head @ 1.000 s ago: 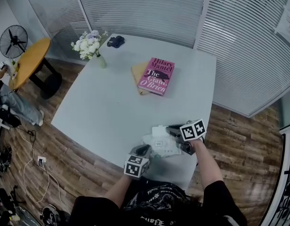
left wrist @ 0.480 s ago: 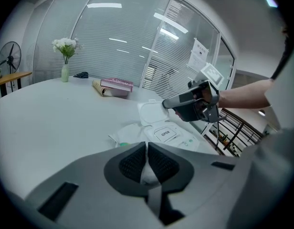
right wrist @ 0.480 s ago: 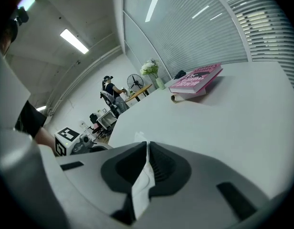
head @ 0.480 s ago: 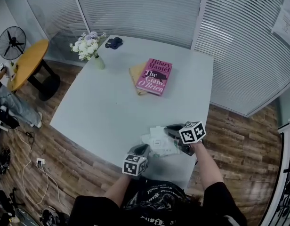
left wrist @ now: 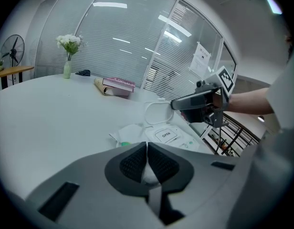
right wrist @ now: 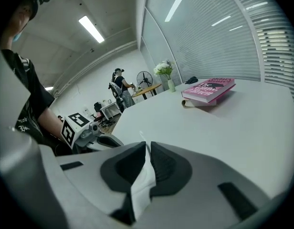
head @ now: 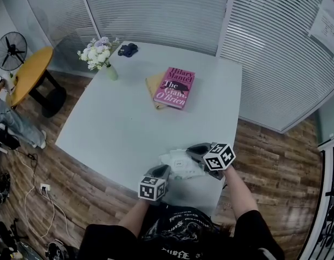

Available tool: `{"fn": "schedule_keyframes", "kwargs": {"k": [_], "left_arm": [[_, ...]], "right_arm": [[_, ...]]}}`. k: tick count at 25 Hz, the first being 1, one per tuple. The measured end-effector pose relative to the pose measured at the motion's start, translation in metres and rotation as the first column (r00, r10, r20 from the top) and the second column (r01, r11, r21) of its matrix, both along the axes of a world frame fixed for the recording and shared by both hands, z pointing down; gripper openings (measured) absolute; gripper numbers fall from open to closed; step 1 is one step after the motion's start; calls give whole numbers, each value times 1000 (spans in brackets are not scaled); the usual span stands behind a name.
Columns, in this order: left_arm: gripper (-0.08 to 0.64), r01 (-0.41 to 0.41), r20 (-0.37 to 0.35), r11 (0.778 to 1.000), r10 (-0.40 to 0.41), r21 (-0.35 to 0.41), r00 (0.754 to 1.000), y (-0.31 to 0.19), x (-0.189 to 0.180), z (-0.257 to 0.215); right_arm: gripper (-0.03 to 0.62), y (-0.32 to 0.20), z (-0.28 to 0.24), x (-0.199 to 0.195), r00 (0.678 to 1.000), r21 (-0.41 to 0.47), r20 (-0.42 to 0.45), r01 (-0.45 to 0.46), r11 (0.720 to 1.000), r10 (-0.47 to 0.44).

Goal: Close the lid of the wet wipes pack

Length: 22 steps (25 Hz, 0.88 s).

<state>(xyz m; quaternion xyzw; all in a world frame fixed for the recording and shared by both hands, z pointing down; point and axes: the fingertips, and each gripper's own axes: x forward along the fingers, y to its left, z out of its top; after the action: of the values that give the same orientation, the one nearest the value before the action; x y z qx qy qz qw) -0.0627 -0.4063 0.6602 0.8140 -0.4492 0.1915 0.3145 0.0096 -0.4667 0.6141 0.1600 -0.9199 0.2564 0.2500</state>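
The white wet wipes pack (head: 180,164) lies near the table's front edge, its "OPEN" label (left wrist: 166,135) facing up. Its oval lid (left wrist: 156,114) stands raised behind the label. My right gripper (head: 190,148) reaches in from the right to the lid's edge (left wrist: 173,105). In the right gripper view a thin white flap runs between its pads (right wrist: 147,147); the jaws are opening slightly and still pinch it. My left gripper (head: 162,169) sits at the pack's near left edge with its jaws together (left wrist: 147,147), a pale bit of the pack showing between the pads.
A pink book (head: 177,87) lies on a tan folder mid-table. A vase of white flowers (head: 99,53) and a dark object (head: 127,50) stand at the far left corner. A round yellow table (head: 29,72) and a fan (head: 10,50) are on the floor at left.
My right gripper has lifted a little and rolled, keeping the white flap between its pads. The left gripper stays at the pack's edge.
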Motion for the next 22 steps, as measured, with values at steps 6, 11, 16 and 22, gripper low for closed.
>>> {"fn": "schedule_keyframes", "kwargs": {"k": [6,11,16,22], "left_arm": [[12,4,-2,1000,-4,2,1000,1,2,1],[12,1,4,1000,-1,0,1000,2,1,0],[12,6,-6,1000,-6,-14,1000,2,-1,0],[12,114,-60,993,-112,27,992,2,-17,-20]], "right_arm": [[41,13,-2,1,998,88,-38,45,995,-42],[52,23,-1,0,996,155,-74,67,986,-56],[60,31,-1,-1,992,212,-110,90,973,-68],[67,41,0,1,984,295,-164,115,949,-68]]}}
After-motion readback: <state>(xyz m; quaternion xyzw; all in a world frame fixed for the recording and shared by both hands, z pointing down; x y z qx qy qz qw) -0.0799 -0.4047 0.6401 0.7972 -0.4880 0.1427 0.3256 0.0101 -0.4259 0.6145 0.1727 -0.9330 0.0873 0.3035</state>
